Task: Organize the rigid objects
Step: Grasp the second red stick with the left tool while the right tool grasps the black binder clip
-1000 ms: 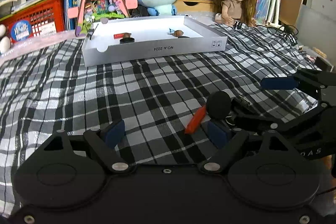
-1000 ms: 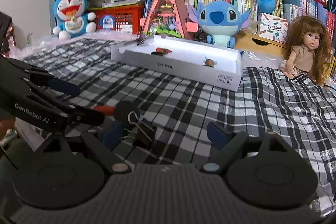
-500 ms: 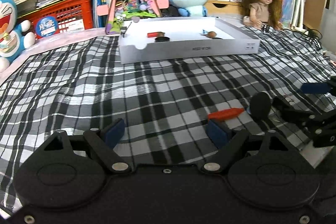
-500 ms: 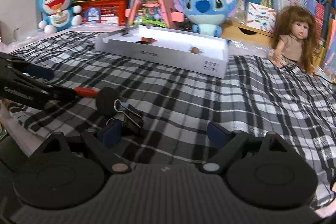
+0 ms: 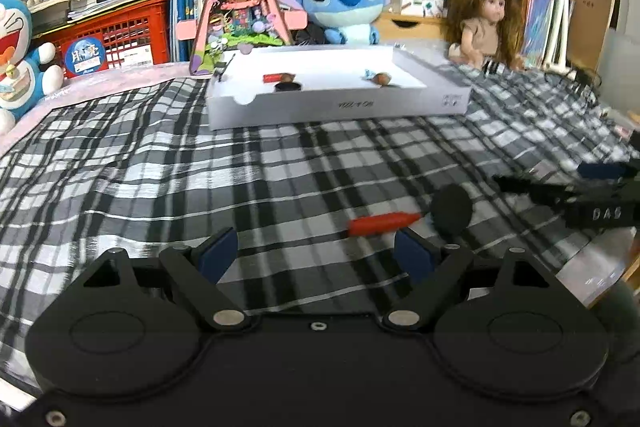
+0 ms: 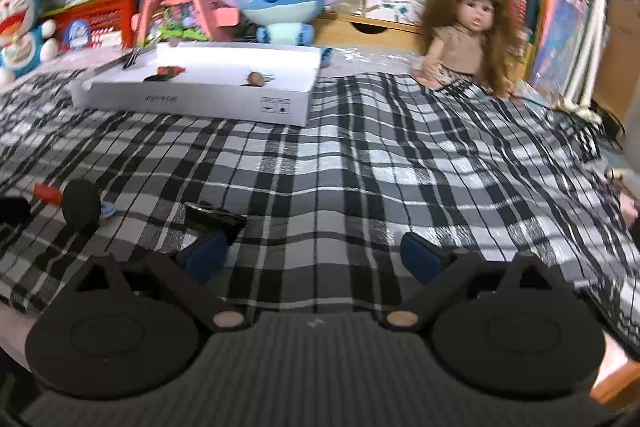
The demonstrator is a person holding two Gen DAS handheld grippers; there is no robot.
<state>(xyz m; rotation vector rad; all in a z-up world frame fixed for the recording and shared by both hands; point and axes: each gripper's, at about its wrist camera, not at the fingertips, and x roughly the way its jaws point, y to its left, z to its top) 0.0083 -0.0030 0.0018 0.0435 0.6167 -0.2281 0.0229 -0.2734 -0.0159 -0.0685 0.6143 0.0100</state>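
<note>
Both claws stand apart and hold nothing: left gripper, right gripper. On the plaid cloth, a red-handled tool lies just beyond the left gripper's right fingertip; the white tray sits farther back.

The left gripper hangs low and level with its jaws spread wide and nothing between the blue pads, while the right gripper, likewise wide open and empty, sits to its right, its black fingers reaching in from the side.
</note>
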